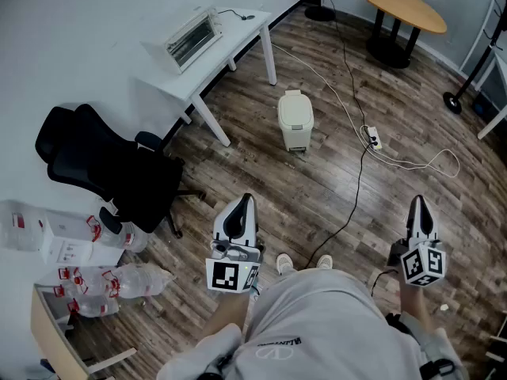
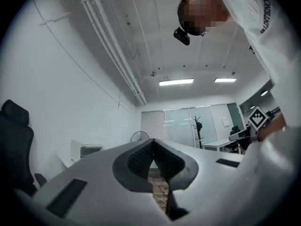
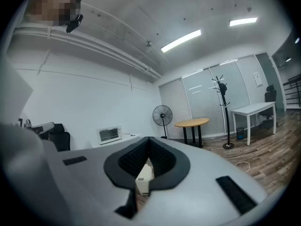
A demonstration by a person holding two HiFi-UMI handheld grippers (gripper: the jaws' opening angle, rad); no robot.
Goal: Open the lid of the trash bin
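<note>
Head view: cream trash bin (image 1: 295,119) stood at 12 o'clock, lid (image 1: 294,98) down. Left gripper (image 1: 247,203) and right gripper (image 1: 417,204) were closed, empty, well short. Lid looked light, stiff plastic; I'd take its front lip.

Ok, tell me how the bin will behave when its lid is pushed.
The bin looks plastic, tall and narrow, standing free on smooth floor: probably light, apt to slide or tip. Its shut lid looks rigid, likely hinged at one edge.
</note>
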